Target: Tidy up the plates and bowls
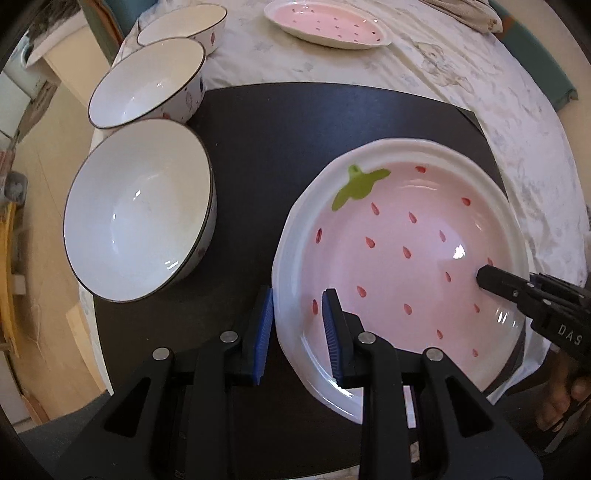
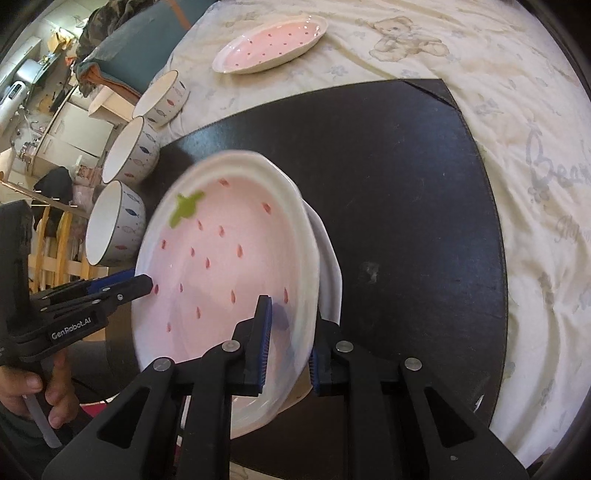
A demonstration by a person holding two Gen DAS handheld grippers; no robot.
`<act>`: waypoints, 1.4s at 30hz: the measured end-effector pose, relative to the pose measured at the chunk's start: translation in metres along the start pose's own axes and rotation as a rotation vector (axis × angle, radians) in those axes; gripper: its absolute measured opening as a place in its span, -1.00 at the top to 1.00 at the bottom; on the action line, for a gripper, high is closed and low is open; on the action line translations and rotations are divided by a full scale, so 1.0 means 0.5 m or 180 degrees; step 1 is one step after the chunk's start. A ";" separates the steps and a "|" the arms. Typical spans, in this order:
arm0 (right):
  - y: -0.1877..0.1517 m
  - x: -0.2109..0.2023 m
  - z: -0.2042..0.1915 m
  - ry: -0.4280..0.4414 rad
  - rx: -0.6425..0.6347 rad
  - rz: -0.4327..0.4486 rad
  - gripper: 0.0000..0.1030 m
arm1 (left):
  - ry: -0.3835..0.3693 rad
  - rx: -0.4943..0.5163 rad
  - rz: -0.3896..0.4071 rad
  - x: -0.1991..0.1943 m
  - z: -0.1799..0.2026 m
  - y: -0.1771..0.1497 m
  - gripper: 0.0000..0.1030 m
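Lower strawberry plate (image 1: 402,251) level onto black mat (image 1: 314,122), squarely over what looks like second plate (image 2: 328,266) beneath; release both sides together. Left gripper (image 1: 297,314) pinches near rim, right gripper (image 2: 291,332) pinches opposite rim; both narrow. Three bowls (image 1: 140,218) line mat's left edge.

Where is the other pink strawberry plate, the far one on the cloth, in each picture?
Left wrist view: the far plate lies at the top, just right of the middle, on the cloth.
Right wrist view: the far plate lies at the top, left of the middle, on the cloth.
Shared landmark: the black mat; in both views the plate sits beyond its far edge.
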State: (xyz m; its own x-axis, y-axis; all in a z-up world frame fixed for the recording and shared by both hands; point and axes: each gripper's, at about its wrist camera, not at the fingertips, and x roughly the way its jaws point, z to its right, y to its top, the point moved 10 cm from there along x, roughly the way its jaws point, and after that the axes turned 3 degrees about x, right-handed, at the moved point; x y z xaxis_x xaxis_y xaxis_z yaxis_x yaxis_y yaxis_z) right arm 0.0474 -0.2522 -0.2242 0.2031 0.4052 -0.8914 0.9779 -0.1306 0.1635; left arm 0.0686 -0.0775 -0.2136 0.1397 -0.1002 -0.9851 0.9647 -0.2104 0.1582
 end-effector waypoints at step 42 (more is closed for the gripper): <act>-0.022 -0.027 0.031 -0.0171 0.0207 -0.0204 0.51 | 0.0284 0.0372 -0.0074 0.032 0.003 -0.011 0.41</act>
State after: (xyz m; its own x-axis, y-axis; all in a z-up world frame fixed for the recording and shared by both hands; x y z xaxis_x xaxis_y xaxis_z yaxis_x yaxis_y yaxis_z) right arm 0.0330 -0.2701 -0.2206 0.1356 0.3657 -0.9208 0.9831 -0.1651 0.0793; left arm 0.0649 -0.0793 -0.2300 0.1418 -0.0081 -0.9899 0.9361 -0.3240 0.1367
